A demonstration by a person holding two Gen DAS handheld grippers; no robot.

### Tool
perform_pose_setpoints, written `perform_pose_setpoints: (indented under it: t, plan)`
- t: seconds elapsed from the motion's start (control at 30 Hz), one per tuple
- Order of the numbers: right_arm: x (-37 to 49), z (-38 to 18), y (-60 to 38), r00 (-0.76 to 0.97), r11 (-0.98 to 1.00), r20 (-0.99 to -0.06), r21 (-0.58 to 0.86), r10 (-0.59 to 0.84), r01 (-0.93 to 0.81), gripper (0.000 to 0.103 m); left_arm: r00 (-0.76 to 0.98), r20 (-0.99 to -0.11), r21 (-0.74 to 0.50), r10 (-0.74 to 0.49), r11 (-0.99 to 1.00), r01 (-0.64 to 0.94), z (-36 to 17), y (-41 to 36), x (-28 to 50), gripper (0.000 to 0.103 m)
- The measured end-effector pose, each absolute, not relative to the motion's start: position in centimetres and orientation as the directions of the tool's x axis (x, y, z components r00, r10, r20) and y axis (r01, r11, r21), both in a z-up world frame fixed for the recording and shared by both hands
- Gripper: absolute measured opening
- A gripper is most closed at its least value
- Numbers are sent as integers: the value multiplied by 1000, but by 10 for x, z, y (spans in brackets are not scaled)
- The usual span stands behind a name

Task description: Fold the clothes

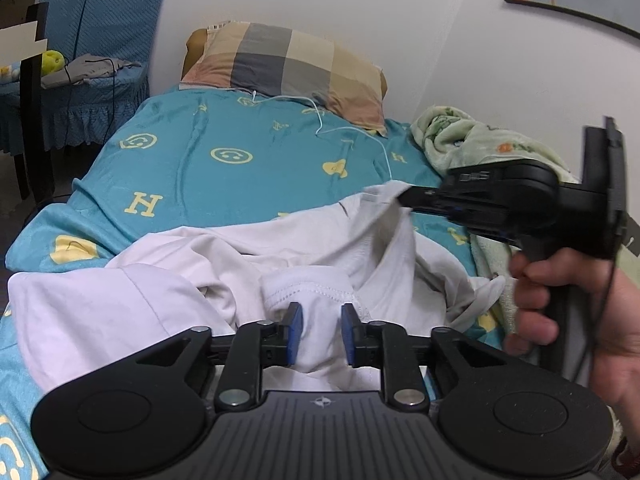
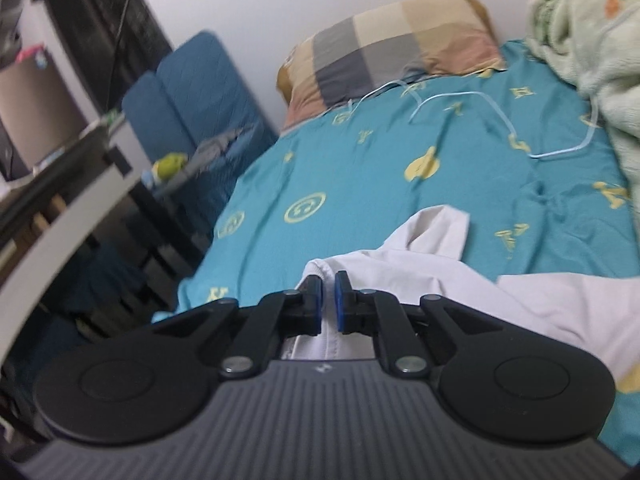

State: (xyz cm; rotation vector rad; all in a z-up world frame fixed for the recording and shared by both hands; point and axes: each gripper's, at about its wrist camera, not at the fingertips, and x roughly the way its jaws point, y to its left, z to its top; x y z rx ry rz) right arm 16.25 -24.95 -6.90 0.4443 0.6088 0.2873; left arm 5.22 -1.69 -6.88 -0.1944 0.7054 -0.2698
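Observation:
A white garment (image 1: 192, 280) lies crumpled on the near part of the teal bed sheet (image 1: 200, 160). My left gripper (image 1: 322, 330) stands open over its stitched hem, and a fold of white cloth lies loose between the blue pads (image 1: 295, 332). From the right, a hand (image 1: 560, 308) holds my right gripper (image 1: 402, 198), which is shut on a lifted edge of the garment. In the right wrist view the right gripper (image 2: 329, 298) has its pads nearly together, with the white garment (image 2: 460, 280) pinched between them.
A checked pillow (image 1: 292, 68) lies at the head of the bed, against the wall. A pale green blanket (image 1: 472, 140) is bunched along the right side. A thin white cable (image 1: 352, 130) trails over the sheet. A blue-covered chair (image 1: 88, 80) and a dark desk (image 2: 60, 208) stand to the left.

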Motion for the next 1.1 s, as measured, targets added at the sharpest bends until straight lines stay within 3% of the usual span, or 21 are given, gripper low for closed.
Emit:
perform_pose_setpoints:
  t: [0.23, 0.37, 0.63, 0.9, 1.1]
  plan:
    - [136, -51, -281, 816, 823, -421, 557, 395, -111, 9, 759, -561, -254, -330, 941, 221, -57, -24, 36, 54]
    - [127, -41, -292, 822, 792, -382, 596, 423, -131, 9, 783, -521, -233, -339, 939, 252, -49, -31, 24, 80]
    - [117, -26, -304, 824, 743, -322, 648, 467, -167, 9, 793, -469, -188, -389, 921, 341, -45, -48, 14, 90]
    - [114, -16, -302, 815, 740, -313, 643, 488, -196, 9, 769, -553, -172, -321, 947, 271, -73, -58, 56, 92]
    - [112, -19, -308, 811, 735, -321, 652, 489, -185, 9, 744, -581, -316, -331, 934, 168, -90, -37, 91, 88]
